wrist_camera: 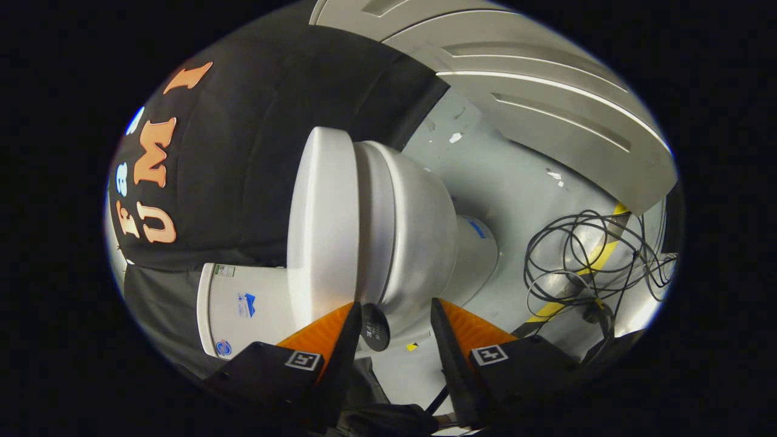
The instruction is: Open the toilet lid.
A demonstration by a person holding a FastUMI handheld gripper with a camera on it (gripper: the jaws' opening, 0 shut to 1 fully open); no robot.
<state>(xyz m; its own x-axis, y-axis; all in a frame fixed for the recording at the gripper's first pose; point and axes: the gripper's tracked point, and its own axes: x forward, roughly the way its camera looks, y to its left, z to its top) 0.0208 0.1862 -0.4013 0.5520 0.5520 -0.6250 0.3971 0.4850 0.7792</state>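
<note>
The gripper [393, 328] has its two orange fingers [325, 337] wide apart and holds nothing; just ahead of them is the toilet [413, 243], whose lid [322, 224] is closed flat on the bowl, with the tank [243, 303] beside it. I judge this is the approach step, so the next move needs one finger under the lid's front edge, then a lift toward the tank. Beyond lie black cables [595, 255] on the floor [510, 182].

so the gripper [394, 328] has its fingers spread apart right at the toilet [400, 230], lid [322, 224] down on the bowl, tank [243, 303] behind it, cables [595, 261] on the floor [516, 182] alongside.
</note>
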